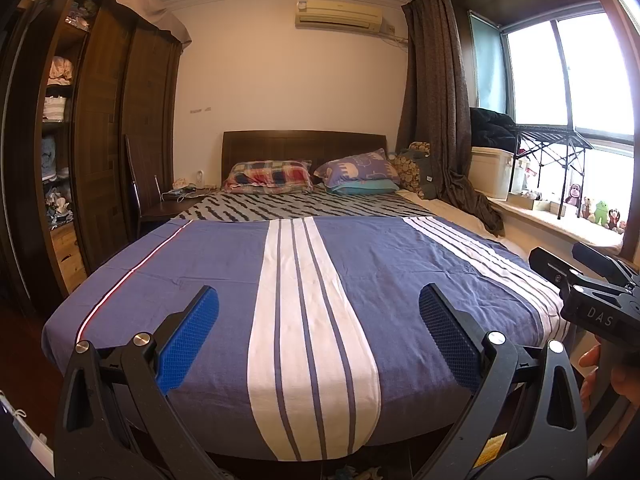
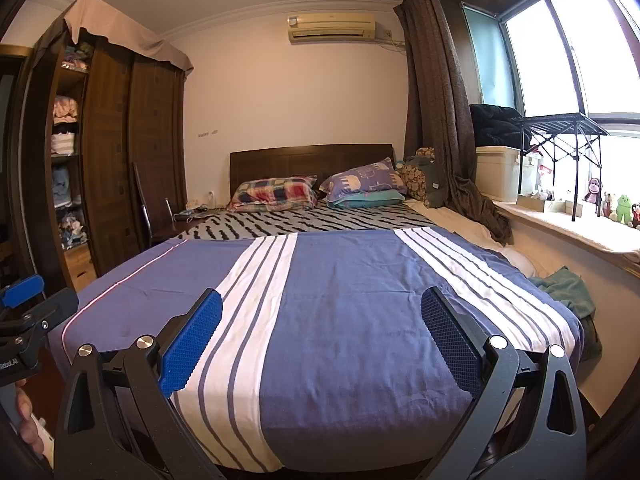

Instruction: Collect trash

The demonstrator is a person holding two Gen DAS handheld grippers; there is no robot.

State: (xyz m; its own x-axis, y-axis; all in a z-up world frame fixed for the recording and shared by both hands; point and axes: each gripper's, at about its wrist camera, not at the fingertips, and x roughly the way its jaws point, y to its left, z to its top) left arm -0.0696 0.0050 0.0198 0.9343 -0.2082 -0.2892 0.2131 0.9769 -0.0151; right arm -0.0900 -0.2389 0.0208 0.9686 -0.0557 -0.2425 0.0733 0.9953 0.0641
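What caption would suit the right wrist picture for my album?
Right gripper held open above a blue striped bedspread, facing the pillows and window.

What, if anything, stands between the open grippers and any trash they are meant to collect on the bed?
No trash shows on the bed, so no path can be judged. The left gripper and right gripper are both open above the striped blue cover; only a green cloth lies at its right edge.

A home bedroom: made bed [image 1: 312, 300], pillows [image 1: 268, 176], wardrobe [image 1: 108, 140], curtained window [image 1: 568, 80].
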